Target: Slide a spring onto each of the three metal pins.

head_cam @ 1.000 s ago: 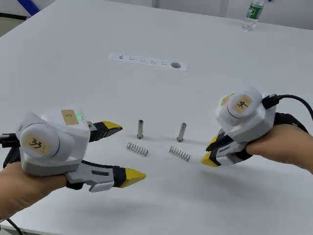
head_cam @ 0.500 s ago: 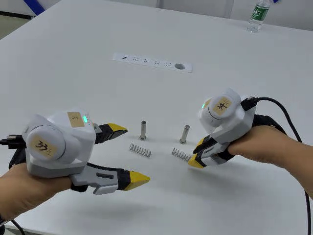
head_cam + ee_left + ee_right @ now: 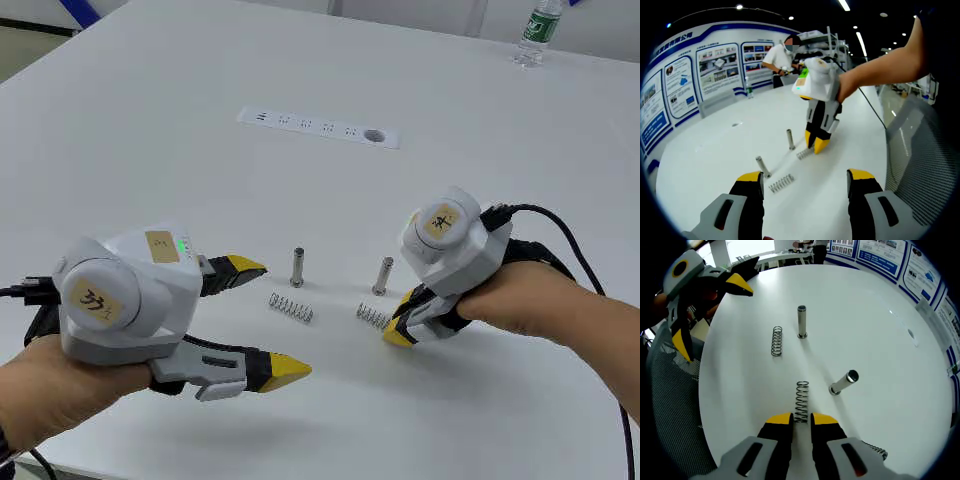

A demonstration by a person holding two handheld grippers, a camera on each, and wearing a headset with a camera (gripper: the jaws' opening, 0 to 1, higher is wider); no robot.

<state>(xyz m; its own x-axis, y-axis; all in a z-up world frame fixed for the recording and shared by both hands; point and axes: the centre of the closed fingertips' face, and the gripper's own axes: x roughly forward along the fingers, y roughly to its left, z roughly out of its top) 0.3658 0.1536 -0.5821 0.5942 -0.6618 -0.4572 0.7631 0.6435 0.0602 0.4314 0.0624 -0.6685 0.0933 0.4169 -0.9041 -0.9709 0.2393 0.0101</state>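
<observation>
Two short metal pins stand upright on the white table, a left pin (image 3: 297, 267) and a right pin (image 3: 383, 275). In front of each lies a small coil spring, one on the left (image 3: 290, 307) and one on the right (image 3: 371, 316). My right gripper (image 3: 396, 334) has come down to the right spring (image 3: 801, 399). Its yellow tips (image 3: 801, 419) stand a narrow gap apart with the spring's near end between them, and the spring lies flat. My left gripper (image 3: 268, 318) hovers wide open, nothing between its jaws (image 3: 805, 176), facing the left spring (image 3: 781, 183) and its pin (image 3: 761, 166).
A white power strip (image 3: 320, 128) lies flat farther back, and a water bottle (image 3: 537, 32) stands at the far right edge. A bit of another coil (image 3: 873, 448) shows beside my right gripper's body. A cable (image 3: 575, 240) trails from the right gripper.
My right gripper has moved left and down until its tips reach the right spring's end. The left gripper has stayed put and open, and neither spring nor pin has moved.
</observation>
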